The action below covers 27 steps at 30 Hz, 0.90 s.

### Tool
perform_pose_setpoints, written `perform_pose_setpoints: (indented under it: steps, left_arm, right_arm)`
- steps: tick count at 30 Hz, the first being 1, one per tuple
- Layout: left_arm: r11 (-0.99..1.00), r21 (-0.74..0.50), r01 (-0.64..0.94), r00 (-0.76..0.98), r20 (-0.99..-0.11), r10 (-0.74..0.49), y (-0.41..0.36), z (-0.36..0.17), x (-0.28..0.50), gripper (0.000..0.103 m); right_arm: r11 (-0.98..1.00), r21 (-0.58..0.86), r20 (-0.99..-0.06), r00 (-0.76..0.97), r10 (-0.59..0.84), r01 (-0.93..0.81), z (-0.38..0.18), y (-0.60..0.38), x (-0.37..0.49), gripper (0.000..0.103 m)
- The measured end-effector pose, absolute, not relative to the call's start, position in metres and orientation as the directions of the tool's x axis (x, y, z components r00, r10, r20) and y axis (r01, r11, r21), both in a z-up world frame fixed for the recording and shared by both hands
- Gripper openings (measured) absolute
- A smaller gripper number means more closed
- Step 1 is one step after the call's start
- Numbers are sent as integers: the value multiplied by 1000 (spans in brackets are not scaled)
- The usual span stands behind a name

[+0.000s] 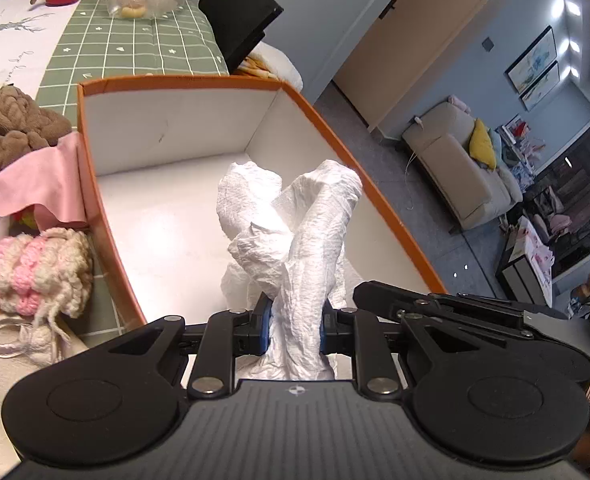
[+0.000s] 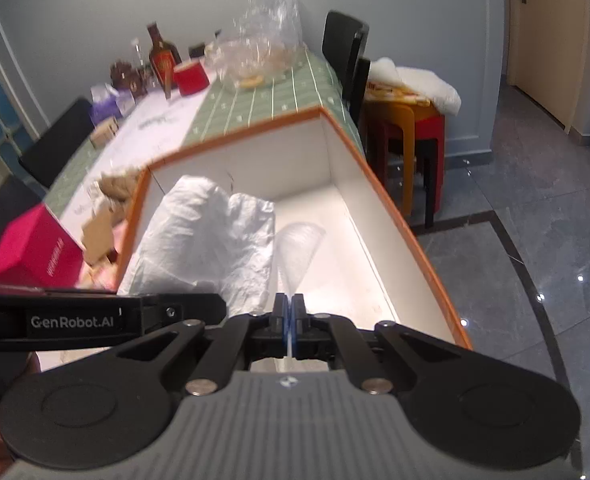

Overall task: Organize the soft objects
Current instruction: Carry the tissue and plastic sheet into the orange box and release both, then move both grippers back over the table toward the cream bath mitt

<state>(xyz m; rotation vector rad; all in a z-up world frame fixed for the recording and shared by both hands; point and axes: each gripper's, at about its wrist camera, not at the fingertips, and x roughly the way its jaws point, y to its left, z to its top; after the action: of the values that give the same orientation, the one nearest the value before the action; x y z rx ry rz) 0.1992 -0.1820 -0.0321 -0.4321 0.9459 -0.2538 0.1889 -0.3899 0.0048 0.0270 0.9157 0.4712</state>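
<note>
Your left gripper (image 1: 295, 320) has its jaws closed on a bunch of white cloth (image 1: 295, 232), held over the white floor of the orange box (image 1: 95, 184). Beside the box on the bench (image 1: 135, 48) lie a pink cloth (image 1: 43, 184), a knitted hat (image 1: 35, 272) and a brown plush (image 1: 11, 120).

Your right gripper (image 2: 289, 320) has its jaws nearly shut on a thin, blurred white edge of the cloth (image 2: 211, 240) inside the box (image 2: 395, 216).

A home, probably a living-dining room. There's a sofa (image 1: 461, 168), framed pictures (image 1: 535, 66), and a clothed dining table (image 2: 255, 96).
</note>
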Motion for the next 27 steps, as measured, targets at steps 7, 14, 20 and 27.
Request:
perform_pose_setpoints:
  steps: [7, 14, 20, 27]
  left_arm:
    - [951, -300, 72, 555, -780, -288, -210, -33, 195, 24]
    - [984, -142, 107, 515, -839, -177, -239, -36, 188, 50]
    - [987, -96, 129, 513, -845, -149, -255, -38, 183, 67]
    - [987, -137, 88, 581, -798, -163, -245, -19, 174, 73]
  right_arm:
    - [911, 170, -785, 508, 356, -376, -4, -389, 194, 0]
    - [936, 99, -810, 519, 273, -338, -13, -393, 200, 0]
    - [942, 92, -807, 530, 261, -324, -12, -399, 202, 3]
    - [946, 117, -785, 555, 275, -303, -5, -406, 200, 3]
